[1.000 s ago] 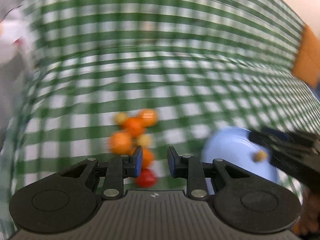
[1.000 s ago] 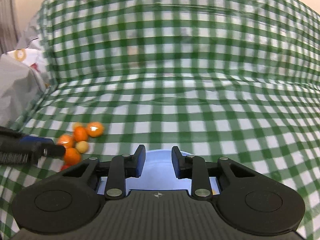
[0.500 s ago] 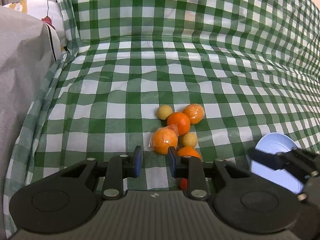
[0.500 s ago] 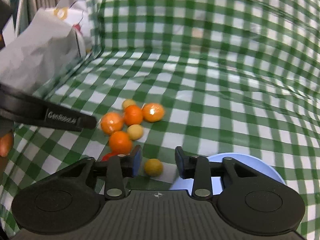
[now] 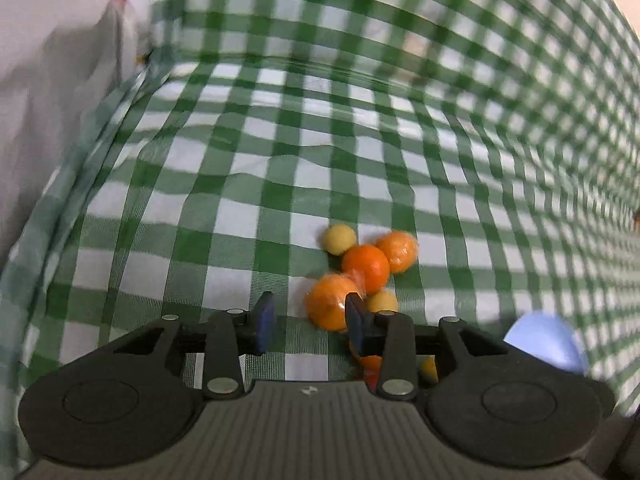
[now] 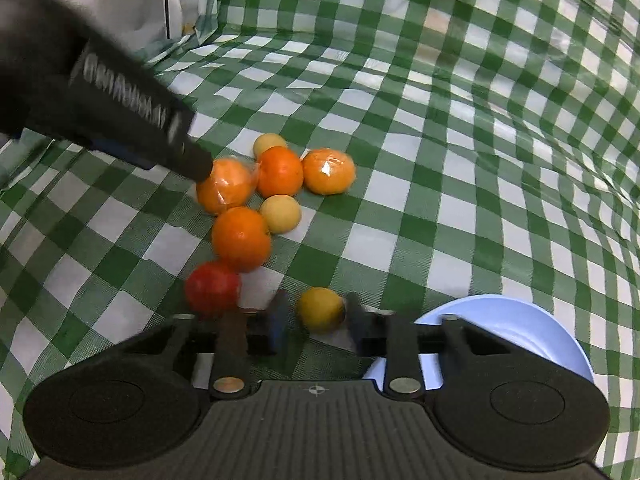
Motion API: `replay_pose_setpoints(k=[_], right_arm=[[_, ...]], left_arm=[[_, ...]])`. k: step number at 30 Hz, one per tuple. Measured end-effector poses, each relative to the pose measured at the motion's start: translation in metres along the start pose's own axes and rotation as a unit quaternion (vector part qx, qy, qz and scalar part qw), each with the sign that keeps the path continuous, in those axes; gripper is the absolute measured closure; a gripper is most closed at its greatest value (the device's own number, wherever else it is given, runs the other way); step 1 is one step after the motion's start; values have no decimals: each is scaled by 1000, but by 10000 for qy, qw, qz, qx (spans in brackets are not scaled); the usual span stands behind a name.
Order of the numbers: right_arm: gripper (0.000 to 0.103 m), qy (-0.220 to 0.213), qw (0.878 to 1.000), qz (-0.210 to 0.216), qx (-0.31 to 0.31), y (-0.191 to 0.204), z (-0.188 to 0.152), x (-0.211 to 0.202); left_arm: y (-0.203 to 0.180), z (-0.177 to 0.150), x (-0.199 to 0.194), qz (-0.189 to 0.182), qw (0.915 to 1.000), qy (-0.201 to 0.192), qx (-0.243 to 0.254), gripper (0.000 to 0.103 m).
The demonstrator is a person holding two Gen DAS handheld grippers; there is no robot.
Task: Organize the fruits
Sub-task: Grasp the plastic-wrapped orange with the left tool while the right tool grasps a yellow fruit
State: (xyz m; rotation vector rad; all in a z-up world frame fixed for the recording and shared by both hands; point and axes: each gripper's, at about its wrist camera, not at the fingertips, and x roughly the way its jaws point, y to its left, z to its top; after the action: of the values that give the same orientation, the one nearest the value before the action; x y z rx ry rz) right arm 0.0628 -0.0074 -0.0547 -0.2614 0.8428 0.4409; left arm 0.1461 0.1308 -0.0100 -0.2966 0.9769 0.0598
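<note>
- Green-and-white checked cloth covers the table; a blue plate lies on it.
- Right tool: just left of the plate, fingers just drawn together on a small yellow fruit; view blurred.
- Left tool: farther left of the plate, fingers apart and just widened, only cloth between them; a wrapped orange sits against its right finger.
- Remaining oranges and a red fruit lie clustered on the cloth left of the plate.
</note>
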Motion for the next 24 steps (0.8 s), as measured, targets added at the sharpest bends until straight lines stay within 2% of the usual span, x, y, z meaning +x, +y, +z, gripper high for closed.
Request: replay_pose_setpoints(k=[3,6,10,17,20,22,24], right_arm=[[76,-60,9999,90,59,0,0,-3],[76,-134,9998,53,135,-2,0,-8],[76,-148,9995,116,256,-8,-1,-11],[76,-221,9992,245,209,-7,-4,-17],[76,-246,9990,302,200,-7,-3,-18],[76,-253,9990,324,172,-6,-3,-19],[76,-252,9990,323,169,-5,-3,-20]], left_arm=[[14,4,3,-230,9986,130,-453,58],[16,8,10,-387,9969,236,-638,53],[10,7,18,-470,9960,319,-693,50],[-3,7,35,-342,9968,387,-606,49],[-7,5,39,-262,9975,417,-503,50],[-8,4,40,-236,9979,426,-420,61],[-9,4,38,-223,9984,372,-350,62]])
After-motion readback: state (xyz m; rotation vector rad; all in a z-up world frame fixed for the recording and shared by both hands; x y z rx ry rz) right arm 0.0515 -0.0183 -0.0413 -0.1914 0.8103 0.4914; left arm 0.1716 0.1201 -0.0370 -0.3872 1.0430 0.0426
